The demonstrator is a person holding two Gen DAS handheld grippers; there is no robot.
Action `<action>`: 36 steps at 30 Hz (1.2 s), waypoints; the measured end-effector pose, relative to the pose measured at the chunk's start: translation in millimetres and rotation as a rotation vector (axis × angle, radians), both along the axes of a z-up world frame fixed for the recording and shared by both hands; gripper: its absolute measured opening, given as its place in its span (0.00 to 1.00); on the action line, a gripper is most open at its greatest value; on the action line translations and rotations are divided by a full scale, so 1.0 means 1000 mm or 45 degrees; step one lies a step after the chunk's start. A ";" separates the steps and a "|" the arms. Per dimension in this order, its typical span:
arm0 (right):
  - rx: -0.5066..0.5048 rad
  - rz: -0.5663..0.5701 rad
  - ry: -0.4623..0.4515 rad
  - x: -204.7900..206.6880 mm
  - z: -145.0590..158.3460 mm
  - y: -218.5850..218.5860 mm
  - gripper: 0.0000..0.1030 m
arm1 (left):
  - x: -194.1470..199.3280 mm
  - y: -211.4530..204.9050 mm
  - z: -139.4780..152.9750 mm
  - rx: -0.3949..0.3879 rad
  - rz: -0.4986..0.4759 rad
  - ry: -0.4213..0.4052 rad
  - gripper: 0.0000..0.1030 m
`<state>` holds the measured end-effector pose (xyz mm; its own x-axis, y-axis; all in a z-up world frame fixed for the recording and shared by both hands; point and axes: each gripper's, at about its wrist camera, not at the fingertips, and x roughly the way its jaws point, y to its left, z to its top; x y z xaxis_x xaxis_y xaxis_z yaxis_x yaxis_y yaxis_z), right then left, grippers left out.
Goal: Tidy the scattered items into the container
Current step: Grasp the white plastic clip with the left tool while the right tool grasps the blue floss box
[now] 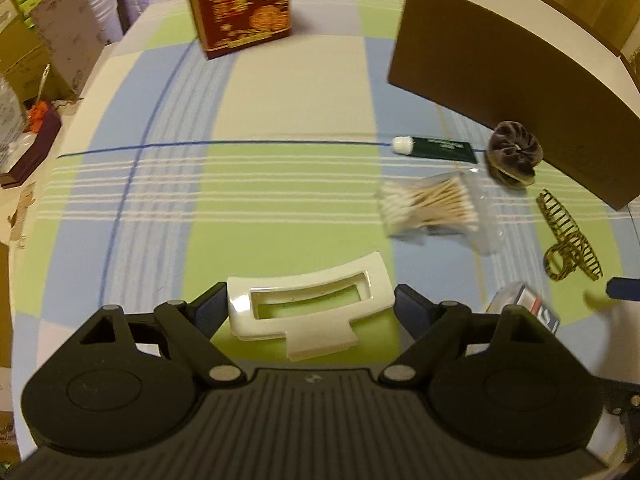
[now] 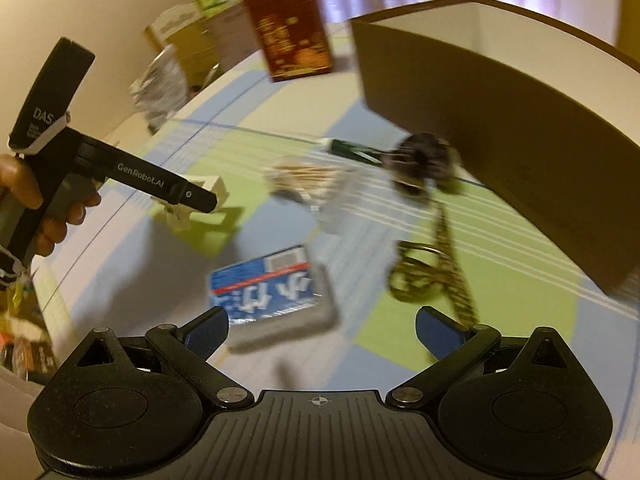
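Observation:
My left gripper (image 1: 312, 302) is shut on a white hair clip (image 1: 308, 312), one finger at each end. In the right wrist view the white hair clip (image 2: 200, 192) hangs tilted just above the cloth. My right gripper (image 2: 322, 332) is open over a blue packet (image 2: 272, 288). Beside it lies a leopard-print claw clip (image 2: 436, 276). A bag of cotton swabs (image 1: 432, 206), a green tube (image 1: 440, 147) and a purple scrunchie (image 1: 514, 152) lie in front of the brown box (image 1: 500, 80), the open container.
A tall red carton (image 1: 240, 4) stands at the far side of the checked tablecloth (image 1: 280, 184). Cardboard boxes and clutter (image 1: 40, 60) crowd the table's left edge. A person's hand (image 2: 24, 192) holds the left gripper's handle.

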<state>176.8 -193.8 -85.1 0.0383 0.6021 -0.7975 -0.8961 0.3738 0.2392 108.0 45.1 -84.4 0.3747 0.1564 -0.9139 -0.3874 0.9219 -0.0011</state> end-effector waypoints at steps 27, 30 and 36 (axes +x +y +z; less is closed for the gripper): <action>-0.102 0.081 -0.170 -0.023 -0.015 0.051 0.85 | -0.039 0.029 0.000 -0.027 0.038 0.004 0.83; -0.079 0.025 -0.149 -0.016 -0.007 0.041 0.85 | -0.033 0.024 0.001 -0.023 0.007 0.001 0.83; -0.050 -0.059 -0.103 0.000 0.005 0.017 0.85 | -0.020 0.012 0.007 -0.001 -0.073 -0.011 0.83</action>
